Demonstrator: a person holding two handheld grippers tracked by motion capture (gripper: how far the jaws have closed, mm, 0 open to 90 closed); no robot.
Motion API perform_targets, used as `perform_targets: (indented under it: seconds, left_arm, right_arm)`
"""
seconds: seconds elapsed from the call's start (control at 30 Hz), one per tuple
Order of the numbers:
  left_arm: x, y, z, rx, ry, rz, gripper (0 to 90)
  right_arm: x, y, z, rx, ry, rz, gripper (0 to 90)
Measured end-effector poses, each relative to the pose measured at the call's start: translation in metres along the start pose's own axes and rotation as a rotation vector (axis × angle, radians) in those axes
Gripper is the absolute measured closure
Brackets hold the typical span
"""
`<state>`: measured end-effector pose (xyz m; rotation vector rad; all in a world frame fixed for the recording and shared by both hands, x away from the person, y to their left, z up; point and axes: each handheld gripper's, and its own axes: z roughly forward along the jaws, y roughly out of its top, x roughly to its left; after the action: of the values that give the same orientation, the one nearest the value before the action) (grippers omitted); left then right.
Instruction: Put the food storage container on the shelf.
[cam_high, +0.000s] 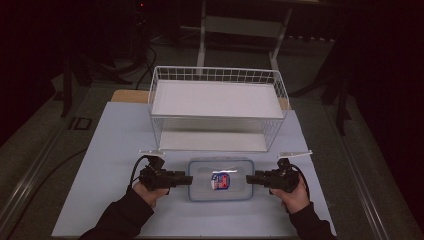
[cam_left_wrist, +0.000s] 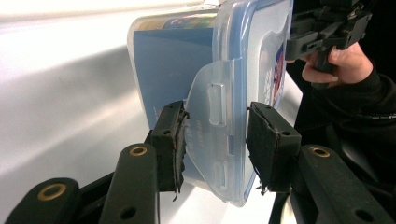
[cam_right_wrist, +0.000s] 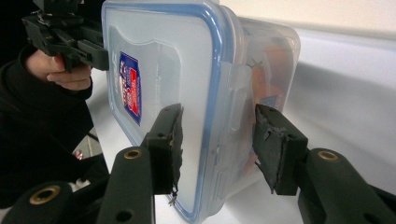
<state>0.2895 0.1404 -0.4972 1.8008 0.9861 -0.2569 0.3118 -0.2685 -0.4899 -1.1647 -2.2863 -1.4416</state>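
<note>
A clear plastic food box (cam_high: 202, 187) with a blue-rimmed lid and a red and blue sticker lies flat on the pale table, close to the front. My left gripper (cam_high: 189, 179) is at its left end and my right gripper (cam_high: 248, 178) at its right end. In the left gripper view the jaws (cam_left_wrist: 215, 135) straddle the box's end latch flap (cam_left_wrist: 210, 107), which flares outward; the left pad brushes it and a thin gap remains at the lid rim. Seen from the right gripper, the jaws (cam_right_wrist: 217, 140) stand open around the other end latch (cam_right_wrist: 236, 93) of the box (cam_right_wrist: 173, 70), with gaps on both sides.
A white wire basket (cam_high: 218, 75) with two white shelves stands just behind the box. The pale table sheet (cam_high: 115, 150) has bare room to the left and right. A dark floor and a table frame lie beyond.
</note>
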Motion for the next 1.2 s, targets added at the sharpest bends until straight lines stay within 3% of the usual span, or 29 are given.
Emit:
perform_targets:
  seconds: [0.23, 0.47, 0.77, 0.97, 1.07, 1.2]
  left_arm:
    - [0.004, 0.014, 0.004, -0.046, 0.021, 0.038, 57.5]
    - [0.015, 0.027, 0.007, -0.068, 0.048, 0.075, 57.1]
    - [0.032, 0.035, 0.016, -0.106, 0.055, 0.072, 57.0]
    - [0.040, 0.043, 0.019, -0.109, 0.059, 0.056, 56.8]
    - [0.042, 0.047, 0.018, -0.135, 0.071, 0.078, 56.8]
    - [0.049, 0.054, 0.020, -0.156, 0.076, 0.073, 56.5]
  right_arm:
    - [-0.003, 0.018, -0.003, -0.053, -0.030, -0.042, 53.2]
    - [-0.015, 0.030, 0.002, -0.071, -0.035, -0.074, 53.3]
    - [-0.031, 0.042, 0.011, -0.091, -0.052, -0.089, 53.1]
    - [-0.039, 0.049, 0.016, -0.111, -0.056, -0.063, 52.8]
    - [-0.041, 0.054, 0.017, -0.124, -0.060, -0.067, 52.6]
    - [-0.043, 0.060, 0.019, -0.144, -0.074, -0.080, 52.6]
